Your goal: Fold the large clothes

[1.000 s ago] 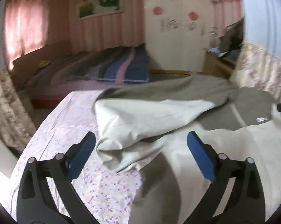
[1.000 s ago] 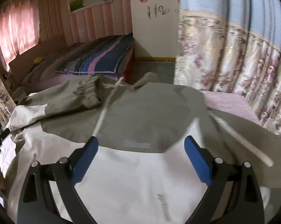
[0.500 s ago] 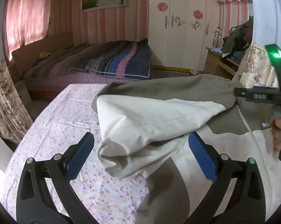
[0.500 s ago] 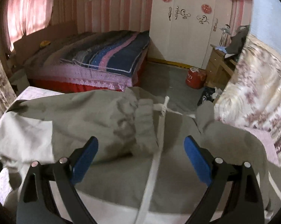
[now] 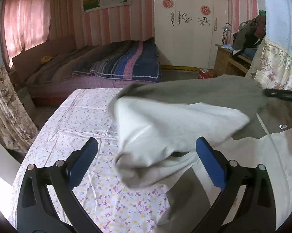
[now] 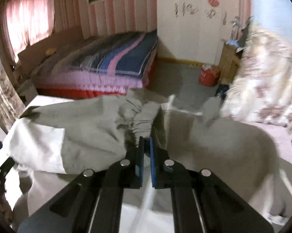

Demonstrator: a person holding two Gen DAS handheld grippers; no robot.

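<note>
Left gripper (image 5: 146, 159) hangs with jaws spread wide and empty over the floral sheet (image 5: 83, 120) at 9 o'clock; the grey-and-cream jacket (image 5: 184, 128) sprawls from centre to 3 o'clock, sleeve folded across its body. Right gripper (image 6: 146, 151) has just snapped shut, apparently pinching the gathered cuff (image 6: 140, 124) at 12. Soft, light, slippery-looking cloth: take seams or cuffs; bare sheet leftward gives room, bed edge lies beyond.

Jacket (image 5: 165, 128): grey and off-white panels. Bedsheet (image 5: 83, 120): white, small purple-yellow floral print. Gripper pads (image 5: 210, 163): blue. Far quilt (image 5: 126, 64): navy, pink stripes. Curtains (image 5: 23, 19): pink.
</note>
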